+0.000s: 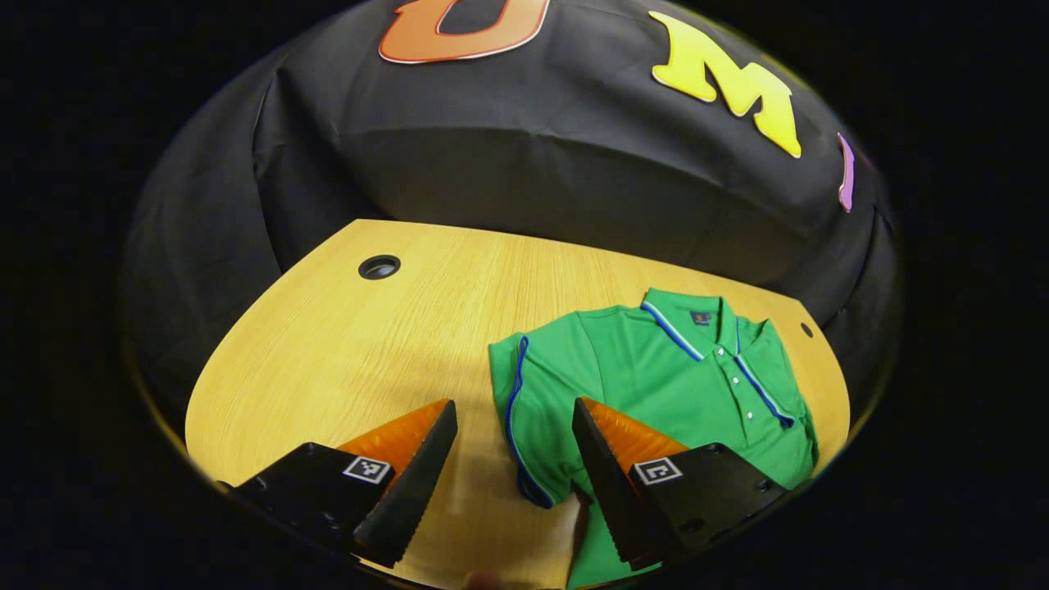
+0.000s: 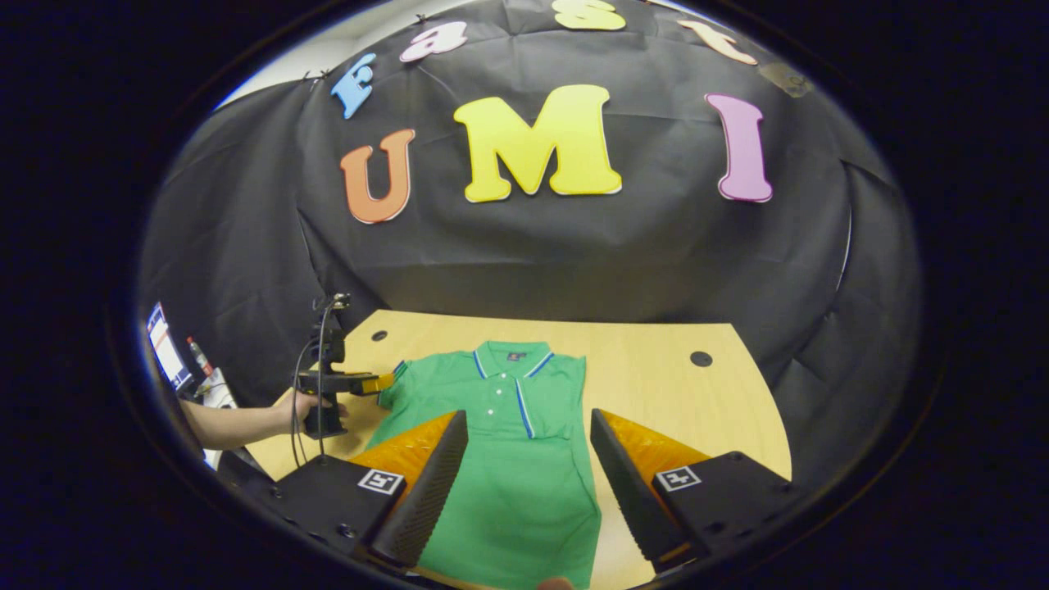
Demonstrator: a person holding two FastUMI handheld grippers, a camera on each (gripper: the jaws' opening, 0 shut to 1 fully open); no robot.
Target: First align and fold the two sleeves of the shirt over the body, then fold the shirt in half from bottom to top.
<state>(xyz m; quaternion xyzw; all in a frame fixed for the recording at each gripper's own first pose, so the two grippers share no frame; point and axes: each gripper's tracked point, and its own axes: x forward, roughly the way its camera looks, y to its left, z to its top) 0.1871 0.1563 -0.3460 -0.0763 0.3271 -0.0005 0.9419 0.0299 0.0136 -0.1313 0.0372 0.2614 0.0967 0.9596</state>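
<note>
A green polo shirt (image 1: 656,369) with blue-striped collar and cuffs lies flat on the wooden table (image 1: 344,344), collar toward the booth wall. In the left gripper view my left gripper (image 1: 514,403) stands open just over the shirt's near sleeve (image 1: 533,410), whose blue-edged cuff runs between the fingertips; one finger (image 1: 606,459) hangs above the shirt. In the right gripper view the shirt (image 2: 508,459) lies straight ahead, and my right gripper (image 2: 529,414) is open above its lower body, holding nothing. The left gripper (image 2: 373,383) is at the shirt's left sleeve, held by a hand (image 2: 299,406).
The table has round cable holes (image 1: 379,266) (image 2: 701,358) near its far corners. Black cloth walls close in behind and beside the table. A person's forearm (image 2: 238,426) reaches in from the left, with small items (image 2: 197,356) behind it.
</note>
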